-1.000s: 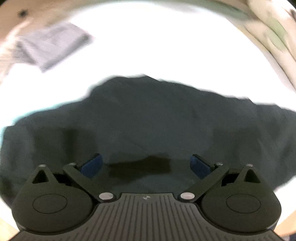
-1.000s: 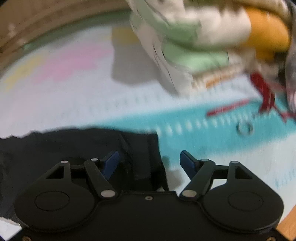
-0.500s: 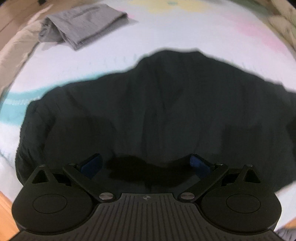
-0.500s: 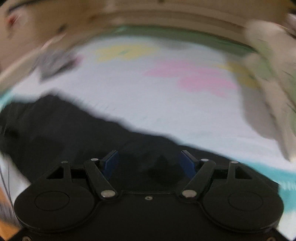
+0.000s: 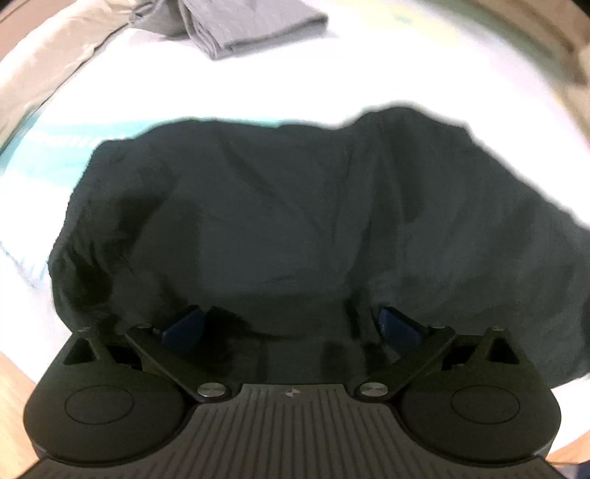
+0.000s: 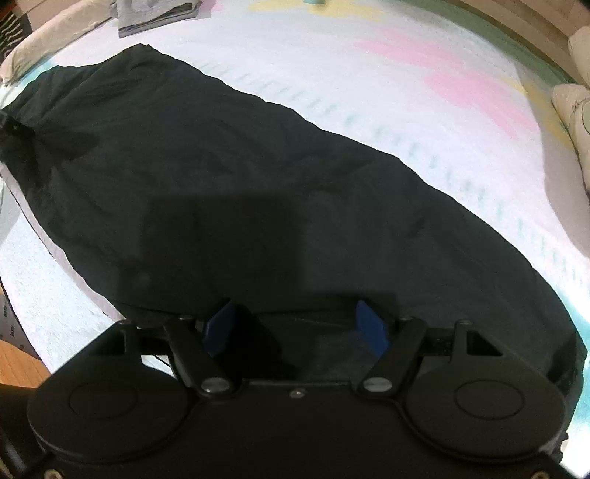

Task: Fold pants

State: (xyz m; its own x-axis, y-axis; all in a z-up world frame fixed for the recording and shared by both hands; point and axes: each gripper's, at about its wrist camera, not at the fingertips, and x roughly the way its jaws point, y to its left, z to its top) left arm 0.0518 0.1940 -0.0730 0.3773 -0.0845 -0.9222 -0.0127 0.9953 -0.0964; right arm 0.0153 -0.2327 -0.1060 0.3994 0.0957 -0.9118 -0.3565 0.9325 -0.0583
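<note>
Black pants (image 5: 295, 221) lie spread on a white patterned bed cover (image 5: 368, 66). In the right wrist view the pants (image 6: 221, 165) stretch as a long dark shape from far left to near right. My left gripper (image 5: 291, 326) is open, low over the near edge of the pants, with cloth between its blue pads. My right gripper (image 6: 297, 328) is open, low over the near end of the pants, with cloth under its jaws. The other gripper shows as a dark shape at the far left end (image 6: 11, 129).
A folded grey garment (image 5: 236, 25) lies at the far side of the bed, also in the right wrist view (image 6: 155, 14). A beige pillow (image 5: 48, 62) is at the far left. White pillows (image 6: 575, 103) sit at the right. Wooden floor (image 6: 18, 364) shows near left.
Both grippers have swung over the pants and dropped closer to the cloth. The right view turned from the pile of clothes at the right to the length of the pants. Both stayed open.
</note>
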